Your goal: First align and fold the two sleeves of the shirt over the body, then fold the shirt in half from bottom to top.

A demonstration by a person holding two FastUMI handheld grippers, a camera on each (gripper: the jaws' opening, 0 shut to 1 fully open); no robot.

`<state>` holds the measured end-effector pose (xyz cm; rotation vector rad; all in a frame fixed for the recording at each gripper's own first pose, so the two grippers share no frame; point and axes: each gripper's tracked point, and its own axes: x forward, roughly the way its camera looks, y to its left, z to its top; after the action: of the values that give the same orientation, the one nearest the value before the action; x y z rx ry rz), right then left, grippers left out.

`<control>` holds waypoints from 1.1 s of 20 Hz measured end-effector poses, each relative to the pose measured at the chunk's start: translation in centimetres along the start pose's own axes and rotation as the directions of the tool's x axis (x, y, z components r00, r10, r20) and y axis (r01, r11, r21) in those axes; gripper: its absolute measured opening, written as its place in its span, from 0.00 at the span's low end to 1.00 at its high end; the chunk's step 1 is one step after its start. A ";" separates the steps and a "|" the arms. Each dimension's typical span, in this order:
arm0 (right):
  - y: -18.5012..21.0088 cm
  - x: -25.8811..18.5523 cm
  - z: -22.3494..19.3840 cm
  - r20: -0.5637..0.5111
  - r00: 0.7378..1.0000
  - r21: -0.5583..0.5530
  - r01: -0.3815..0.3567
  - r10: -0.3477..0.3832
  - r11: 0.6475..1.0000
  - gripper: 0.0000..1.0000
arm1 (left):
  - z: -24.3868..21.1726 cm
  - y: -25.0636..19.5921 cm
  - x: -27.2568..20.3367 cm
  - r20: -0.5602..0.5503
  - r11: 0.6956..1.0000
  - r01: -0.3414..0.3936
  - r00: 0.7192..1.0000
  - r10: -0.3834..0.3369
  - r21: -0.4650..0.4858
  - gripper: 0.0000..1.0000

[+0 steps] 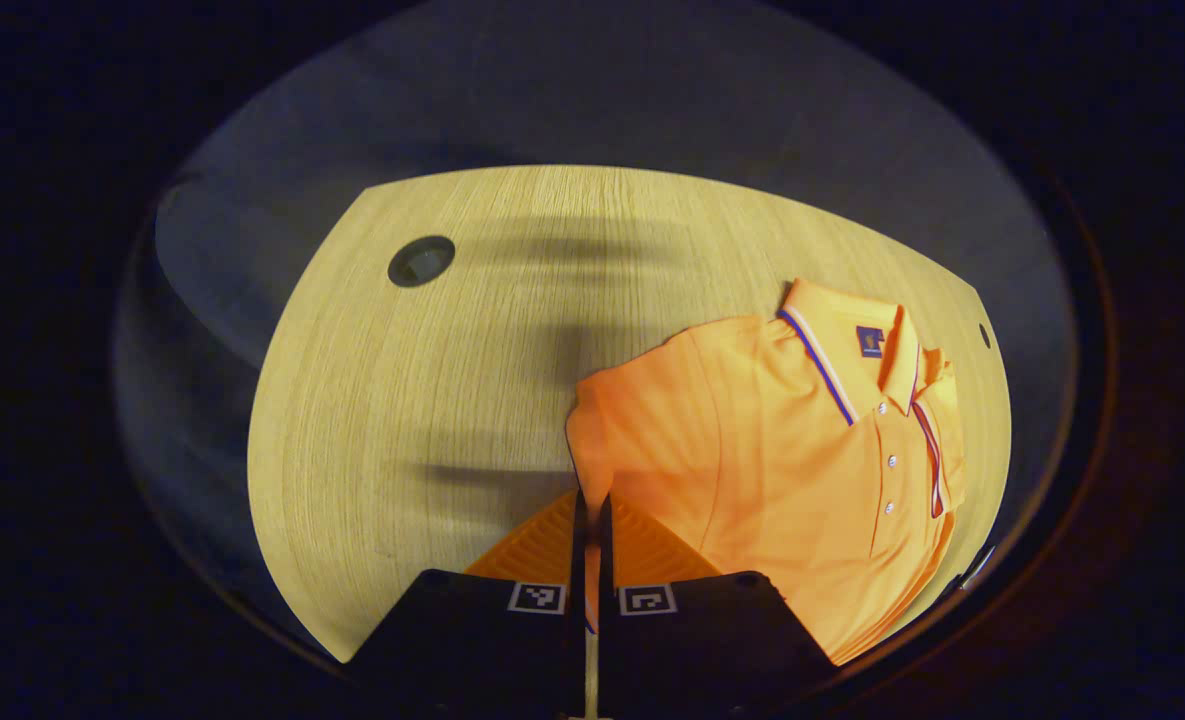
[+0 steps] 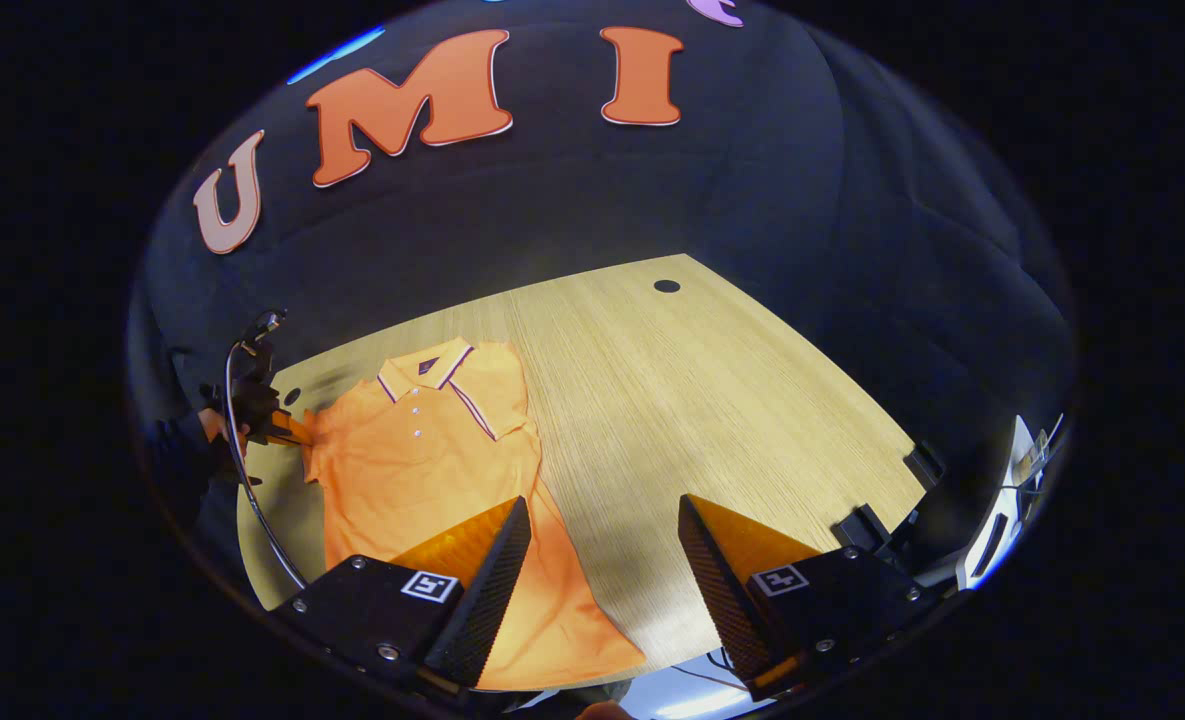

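- Nearest in the left gripper view, the left gripper [image 1: 592, 520] has its two fingers drawn almost together, and a thin edge of orange fabric runs down the narrow slot between them; this looks like the sleeve edge of the shirt pinched there.
- Just beyond those fingers, the orange short-sleeved polo shirt [image 1: 772, 460] lies on the pale wood-grain tabletop [image 1: 412, 400], spread to the right of the fingers, with its striped collar [image 1: 832, 350] and a row of small white buttons on the far right side.
- Farther off in that view, a round dark cable hole [image 1: 421, 261] sits in the bare wood, well apart from the shirt.
- Nearest in the right gripper view, the right gripper [image 2: 602, 545] stands with its fingers spread wide, nothing between them but tabletop and the shirt's right edge; it hangs above the table.
- Under and beyond its left-hand finger, the shirt [image 2: 422, 470] lies flat, front up, hem towards the camera and collar away.
- At the shirt's far left edge, the left gripper [image 2: 287, 432] meets the sleeve, a dark cable [image 2: 242, 470] looping down from it.
- Beyond, the tabletop [image 2: 692, 390] runs to the dark booth wall [image 2: 752, 190].
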<state>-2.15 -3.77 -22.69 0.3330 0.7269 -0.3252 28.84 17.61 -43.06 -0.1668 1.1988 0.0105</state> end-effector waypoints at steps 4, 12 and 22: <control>-0.2 -0.1 0.2 -0.002 1.000 0.005 0.002 -0.002 1.000 0.91 | 1.8 -2.9 -2.4 0.064 0.995 0.053 0.996 -0.059 0.082 0.05; 0.1 -0.5 0.0 0.000 1.000 -0.002 -0.008 0.008 1.000 0.91 | 3.5 -13.6 -4.1 0.105 0.924 0.296 0.939 -0.329 0.243 0.12; 0.8 -0.5 1.0 0.065 0.997 -0.059 -0.033 0.037 0.998 0.91 | 1.9 -14.4 -9.1 0.242 0.909 0.257 0.907 -0.344 0.328 0.98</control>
<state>-1.61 -3.36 -21.54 0.2790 0.6631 -0.2801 28.67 4.41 -32.23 -0.0887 0.8520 -0.4025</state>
